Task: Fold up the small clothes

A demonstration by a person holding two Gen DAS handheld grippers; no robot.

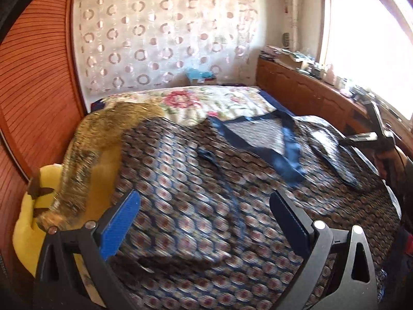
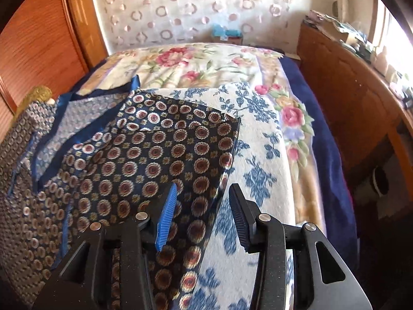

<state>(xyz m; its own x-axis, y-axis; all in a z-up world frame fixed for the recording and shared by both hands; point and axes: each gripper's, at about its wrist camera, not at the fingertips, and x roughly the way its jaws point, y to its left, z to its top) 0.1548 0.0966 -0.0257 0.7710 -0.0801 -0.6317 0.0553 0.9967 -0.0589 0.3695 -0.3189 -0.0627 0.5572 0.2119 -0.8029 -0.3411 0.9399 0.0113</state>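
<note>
1. Left wrist view: the left gripper (image 1: 204, 221) hangs above the garment (image 1: 206, 180), its jaws wide apart with nothing between them.
2. Below and ahead of those jaws the garment, dark blue with round medallions, lies spread on the bed; the picture is blurred here.
3. Further ahead of the left gripper a blue trim (image 1: 289, 155) edges a paler, turned-over part of the garment.
4. To the left of the left gripper lie a brown furry throw (image 1: 85, 160) and a yellow cushion (image 1: 25, 232), touching each other.
5. Far ahead, a floral blanket (image 1: 185, 100) covers the bed up to a curtain (image 1: 160, 38) with ring patterns.
6. At the right edge of this view the right gripper (image 1: 371, 134) shows in part; its jaws cannot be read from here.
7. Right wrist view: the right gripper (image 2: 204, 217) has its jaws partly apart, pads not pressing on anything.
8. The garment's (image 2: 155, 160) straight right edge runs between and under those jaws; whether the fingers touch the cloth I cannot tell.
9. To the left of the right gripper the garment rumples, with blue trim (image 2: 85, 139) showing.
10. Under and to the right of the right gripper lies a white cloth with blue flowers (image 2: 258, 155), on the floral blanket (image 2: 196, 62).
11. Far right stands a wooden cabinet (image 2: 348, 90) with clutter on top.
</note>
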